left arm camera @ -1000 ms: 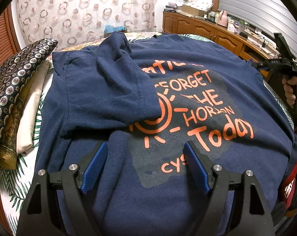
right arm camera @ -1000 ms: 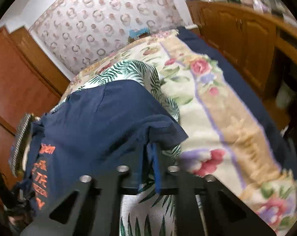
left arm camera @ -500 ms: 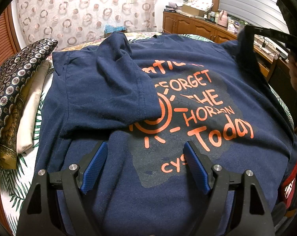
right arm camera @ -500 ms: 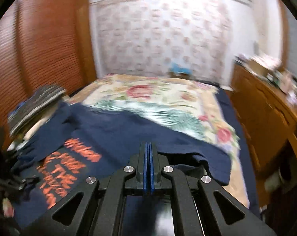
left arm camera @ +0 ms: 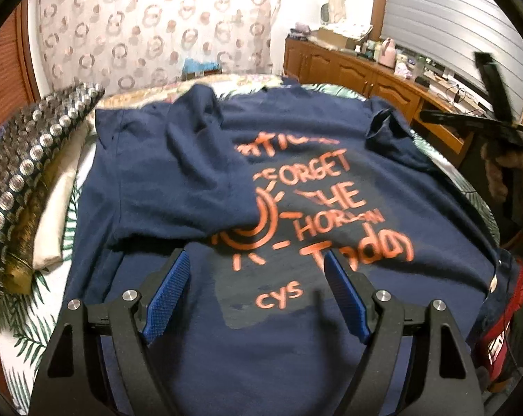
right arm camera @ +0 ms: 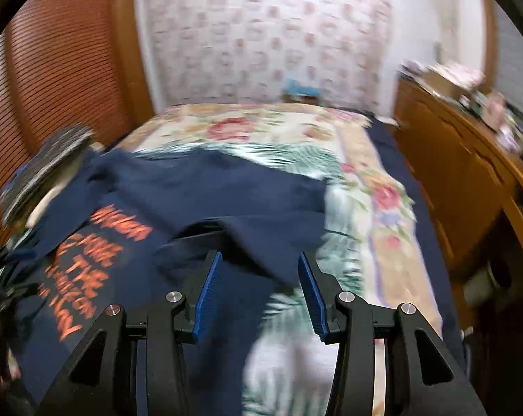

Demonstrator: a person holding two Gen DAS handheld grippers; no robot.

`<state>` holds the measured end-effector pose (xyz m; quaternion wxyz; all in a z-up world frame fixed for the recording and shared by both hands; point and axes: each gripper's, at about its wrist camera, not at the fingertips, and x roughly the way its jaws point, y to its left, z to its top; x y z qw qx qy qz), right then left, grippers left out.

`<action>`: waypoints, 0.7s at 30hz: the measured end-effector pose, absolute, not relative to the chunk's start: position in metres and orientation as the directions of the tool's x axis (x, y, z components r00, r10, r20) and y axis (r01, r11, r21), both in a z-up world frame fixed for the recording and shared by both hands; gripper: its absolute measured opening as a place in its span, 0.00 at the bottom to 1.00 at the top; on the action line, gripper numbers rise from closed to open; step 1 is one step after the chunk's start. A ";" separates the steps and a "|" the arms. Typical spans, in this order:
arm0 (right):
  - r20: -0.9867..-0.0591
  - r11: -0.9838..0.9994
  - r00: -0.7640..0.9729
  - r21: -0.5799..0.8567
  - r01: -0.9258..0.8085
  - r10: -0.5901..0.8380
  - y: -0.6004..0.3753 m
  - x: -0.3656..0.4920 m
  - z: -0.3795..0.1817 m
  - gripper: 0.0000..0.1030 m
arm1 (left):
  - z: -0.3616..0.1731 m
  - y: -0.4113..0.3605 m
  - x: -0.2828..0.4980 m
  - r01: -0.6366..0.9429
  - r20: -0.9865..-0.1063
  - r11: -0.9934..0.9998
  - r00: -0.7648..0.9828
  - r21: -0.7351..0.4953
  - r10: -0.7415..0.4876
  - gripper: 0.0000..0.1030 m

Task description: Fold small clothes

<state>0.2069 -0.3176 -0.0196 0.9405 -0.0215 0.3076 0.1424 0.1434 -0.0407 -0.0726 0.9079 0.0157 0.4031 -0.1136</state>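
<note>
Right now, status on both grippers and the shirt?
Left gripper open, empty, over the navy T-shirt. Right gripper jaws just opening, right sleeve released, half folded. Nothing in the way.

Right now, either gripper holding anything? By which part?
Nothing held. Left gripper is open above the navy T-shirt. Right gripper has just opened, its fingers off the right sleeve.

Navy tee w/ orange print; floral bedspread.

dim warm indoor light, motion blur, fisheye-warped dark edges
</note>
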 end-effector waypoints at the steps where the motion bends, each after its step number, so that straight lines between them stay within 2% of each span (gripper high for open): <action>1: -0.590 0.963 0.768 0.069 -0.260 0.250 -0.325 0.212 -0.022 0.46 | -0.068 -0.044 0.141 0.227 -0.726 0.972 0.658 -0.063 -0.201 0.78; 6: -0.622 0.957 0.727 0.190 -0.219 0.290 -0.329 0.238 -0.035 0.46 | -0.054 -0.051 0.129 0.253 -0.691 0.964 0.682 -0.085 -0.239 0.78; 11: -0.659 0.953 0.690 0.245 -0.180 0.300 -0.325 0.263 -0.039 0.46 | -0.051 -0.056 0.126 0.258 -0.679 0.964 0.695 -0.071 -0.236 0.78; 13: -0.674 0.951 0.674 0.253 -0.175 0.303 -0.324 0.271 -0.040 0.35 | -0.052 -0.054 0.125 0.251 -0.680 0.966 0.697 -0.070 -0.230 0.78; 14: -0.677 0.950 0.669 0.253 -0.181 0.307 -0.325 0.278 -0.039 0.14 | -0.053 -0.052 0.125 0.246 -0.680 0.967 0.697 -0.071 -0.227 0.78; 15: -0.680 0.950 0.664 0.246 -0.194 0.312 -0.324 0.283 -0.038 0.07 | -0.053 -0.050 0.124 0.240 -0.681 0.968 0.698 -0.072 -0.223 0.78; 17: -0.672 0.957 0.681 0.202 -0.209 0.291 -0.319 0.283 -0.028 0.03 | -0.053 -0.047 0.123 0.232 -0.680 0.969 0.698 -0.079 -0.223 0.78; 21: -0.628 0.958 0.727 0.137 -0.251 0.280 -0.307 0.278 0.002 0.02 | -0.053 -0.042 0.122 0.219 -0.674 0.972 0.705 -0.089 -0.221 0.78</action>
